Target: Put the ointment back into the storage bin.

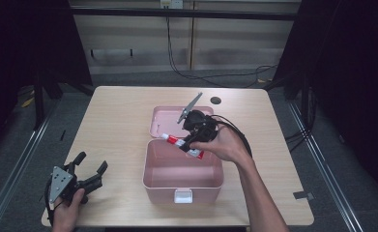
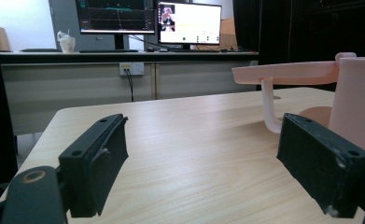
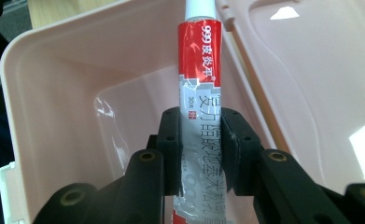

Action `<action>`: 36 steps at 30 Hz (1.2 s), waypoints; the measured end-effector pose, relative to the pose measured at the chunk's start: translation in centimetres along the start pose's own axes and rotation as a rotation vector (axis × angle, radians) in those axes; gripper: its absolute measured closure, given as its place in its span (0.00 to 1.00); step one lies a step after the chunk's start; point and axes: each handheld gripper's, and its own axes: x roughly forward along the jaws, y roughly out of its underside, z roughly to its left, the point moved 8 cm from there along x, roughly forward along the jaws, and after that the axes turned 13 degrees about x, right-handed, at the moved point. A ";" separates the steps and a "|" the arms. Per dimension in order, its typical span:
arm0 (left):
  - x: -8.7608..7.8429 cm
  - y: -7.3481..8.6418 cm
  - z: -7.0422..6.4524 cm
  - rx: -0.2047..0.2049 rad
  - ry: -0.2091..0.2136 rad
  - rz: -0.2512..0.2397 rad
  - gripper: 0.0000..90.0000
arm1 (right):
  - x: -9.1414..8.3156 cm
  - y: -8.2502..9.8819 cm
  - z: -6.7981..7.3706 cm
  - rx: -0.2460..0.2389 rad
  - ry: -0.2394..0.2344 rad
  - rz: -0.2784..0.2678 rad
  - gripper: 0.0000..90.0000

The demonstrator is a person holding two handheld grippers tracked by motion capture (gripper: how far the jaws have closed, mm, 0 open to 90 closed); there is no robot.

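The right gripper (image 1: 190, 140) is clamped on a red, white and silver tube (image 1: 182, 145), its jaws pressed against the tube's two flat sides. In the right gripper view the tube (image 3: 201, 98) runs straight up between the two black pads (image 3: 171, 144), which pinch its silver lower half; the red band with white lettering and the white cap end stick out well past the fingertips. The crimped tail end lies back toward the gripper's body.

In the high view the tube hangs above the back rim of an open pink box (image 1: 182, 191), roughly level, slanting from upper left to lower right, with the cap end pointing to the left. It sits over the line where the box meets its lid (image 1: 163, 121), which lies flat on the worktop (image 1: 114, 121) behind the box. The right gripper view shows the box's hollow inside (image 3: 77, 107) beneath the tube and to its left, and the lid (image 3: 311, 84) to its right.

The left gripper (image 1: 91, 169) rests near the front left corner of the worktop, well apart from the box, in the person's left hand (image 1: 68, 210). Its jaws stand wide apart with nothing between them; the left gripper view shows bare wood (image 2: 194, 154) between the two pads (image 2: 105, 158).
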 end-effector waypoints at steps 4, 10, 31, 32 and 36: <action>0.0 0.0 0.1 0.004 -0.002 0.001 0.18 | 0.6 -0.1 0.2 -0.026 0.012 0.033 0.79; 0.0 0.0 0.0 0.005 -0.003 0.001 0.17 | 1.3 -0.4 0.3 -0.049 0.036 0.084 0.79; 0.0 0.0 0.0 0.000 -0.004 -0.002 0.18 | 3.9 0.2 -0.1 -0.091 0.025 0.136 0.79; 0.0 0.0 0.0 0.000 -0.004 -0.002 0.18 | 3.9 0.2 -0.1 -0.090 0.026 0.136 0.79; 0.0 0.0 0.0 0.000 -0.001 -0.001 0.18 | 4.2 0.3 -0.4 -0.088 0.031 0.142 0.79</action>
